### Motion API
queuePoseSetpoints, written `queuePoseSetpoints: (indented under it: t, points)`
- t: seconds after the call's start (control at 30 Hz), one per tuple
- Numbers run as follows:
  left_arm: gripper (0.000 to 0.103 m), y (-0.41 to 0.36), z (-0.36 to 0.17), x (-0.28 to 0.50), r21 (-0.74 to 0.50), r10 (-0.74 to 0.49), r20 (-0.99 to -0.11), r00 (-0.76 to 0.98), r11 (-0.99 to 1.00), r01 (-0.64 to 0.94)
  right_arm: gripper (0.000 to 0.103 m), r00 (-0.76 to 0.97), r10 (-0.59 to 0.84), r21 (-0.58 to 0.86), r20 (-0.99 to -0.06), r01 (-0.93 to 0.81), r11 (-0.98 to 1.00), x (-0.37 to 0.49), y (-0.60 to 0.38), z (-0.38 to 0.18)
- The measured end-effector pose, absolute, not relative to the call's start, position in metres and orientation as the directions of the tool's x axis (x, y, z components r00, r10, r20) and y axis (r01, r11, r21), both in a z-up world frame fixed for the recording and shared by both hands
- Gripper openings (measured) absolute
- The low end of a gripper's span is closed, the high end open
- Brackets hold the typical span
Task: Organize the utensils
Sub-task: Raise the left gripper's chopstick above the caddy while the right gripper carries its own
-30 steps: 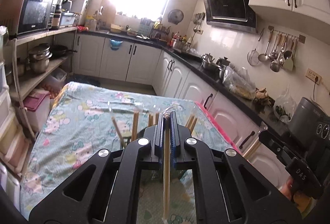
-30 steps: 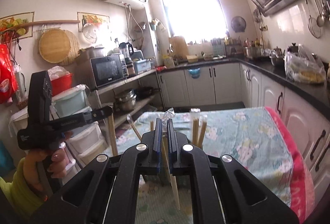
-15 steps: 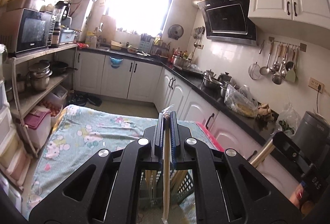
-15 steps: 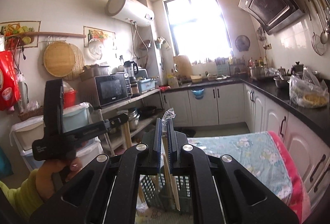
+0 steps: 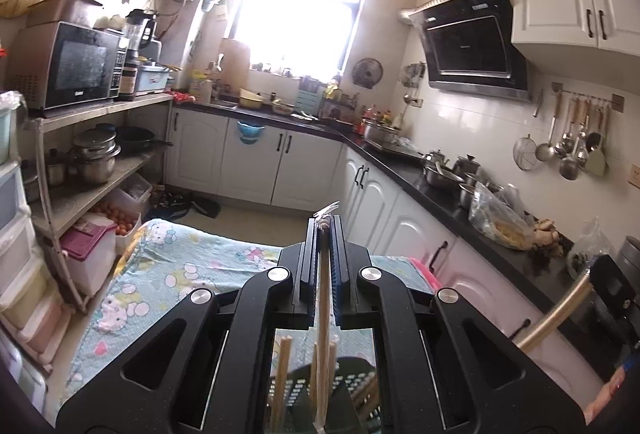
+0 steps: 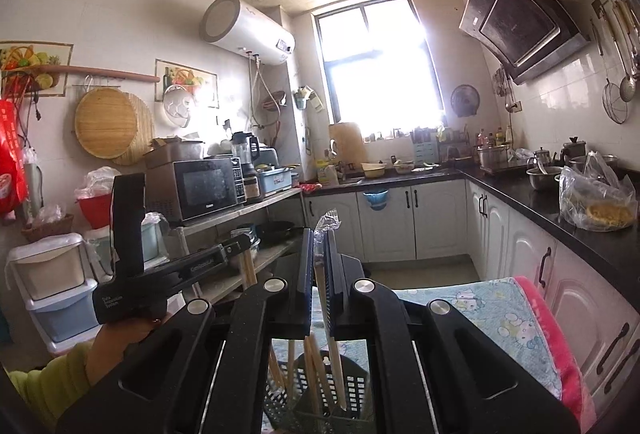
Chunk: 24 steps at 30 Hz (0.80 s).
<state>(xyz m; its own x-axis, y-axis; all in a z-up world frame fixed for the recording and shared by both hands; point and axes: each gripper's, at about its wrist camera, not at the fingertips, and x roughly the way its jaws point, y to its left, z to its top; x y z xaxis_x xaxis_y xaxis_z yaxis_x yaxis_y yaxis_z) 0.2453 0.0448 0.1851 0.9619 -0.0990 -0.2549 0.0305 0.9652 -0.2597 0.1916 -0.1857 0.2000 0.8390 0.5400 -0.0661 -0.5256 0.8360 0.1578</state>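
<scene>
My left gripper (image 5: 324,230) is shut on a wooden chopstick in a clear plastic sleeve (image 5: 322,318); it hangs down toward a dark perforated utensil basket (image 5: 352,382) holding several chopsticks (image 5: 280,370). My right gripper (image 6: 319,240) is shut on another sleeved chopstick (image 6: 334,350), whose lower end is in the same basket (image 6: 352,386) among several chopsticks (image 6: 314,366). The left gripper also shows in the right wrist view (image 6: 236,246), held in a hand. The right gripper body and its chopstick (image 5: 560,314) show in the left wrist view.
The basket stands on a table with a cartoon-print cloth (image 5: 172,266), pink edged (image 6: 556,334). A shelf rack with microwave (image 5: 76,70) and pots is to the left; white cabinets and black counter (image 5: 420,178) run along the right and back.
Both grippers have risen and tilted upward with their chopsticks. The table has dropped low in both views and the basket now shows beneath the jaws.
</scene>
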Motion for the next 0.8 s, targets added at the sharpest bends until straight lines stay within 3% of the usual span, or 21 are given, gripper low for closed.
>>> queuePoseSetpoints:
  t: [0.27,0.8]
  points:
    - [0.003,0.044,0.164,0.257,-0.214,-0.043,-0.241,0.970,0.977,-0.010,0.005,0.840,0.532,0.189,-0.109,-0.508,0.841,0.216,-0.183,0.183]
    - [0.005,0.041,0.127,0.267,-0.194,-0.053,-0.305,0.951,0.981,-0.008,0.006,0.836,0.510,0.216,-0.202,-0.470,0.856,0.245,-0.166,0.147]
